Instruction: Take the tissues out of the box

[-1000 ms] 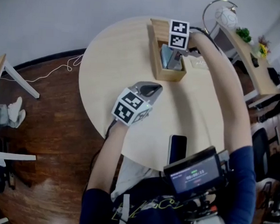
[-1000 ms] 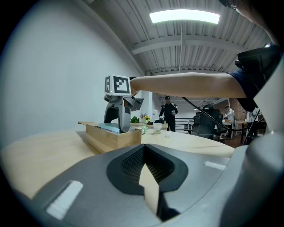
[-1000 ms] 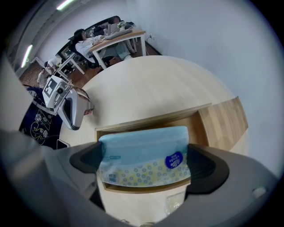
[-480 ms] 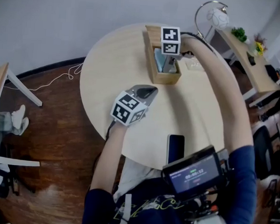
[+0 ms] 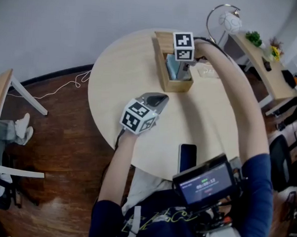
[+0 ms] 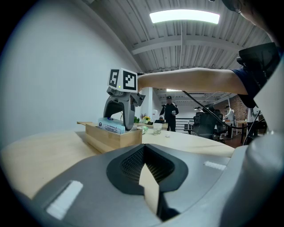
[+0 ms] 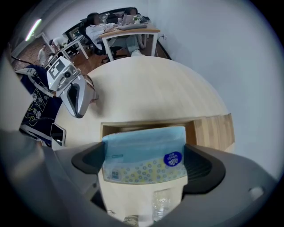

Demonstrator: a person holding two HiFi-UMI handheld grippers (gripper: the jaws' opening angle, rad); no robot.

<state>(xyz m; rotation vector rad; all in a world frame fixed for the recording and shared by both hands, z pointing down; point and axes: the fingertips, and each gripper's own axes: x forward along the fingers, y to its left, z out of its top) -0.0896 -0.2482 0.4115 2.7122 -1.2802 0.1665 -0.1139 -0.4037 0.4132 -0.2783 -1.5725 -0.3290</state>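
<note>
**Gripping the tissue pack inside its box**

Nearest, a phone [image 5: 187, 156] lies on the round table [image 5: 121, 78]. Mid-table, the left gripper [image 5: 161, 97] has its jaws together, empty. Farther off, the right gripper [image 7: 144, 166] points down into the wooden box [image 5: 163, 75]. Its jaws have just been closing and now clasp the upright tissue pack [image 7: 142, 146].

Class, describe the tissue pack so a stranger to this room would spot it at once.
Find the round pale table; toward its far side stands an open wooden box. Sticking up out of it is the tissue pack, the only soft thing there: pale blue wrapper, small ring pattern, dark blue round logo.
</note>
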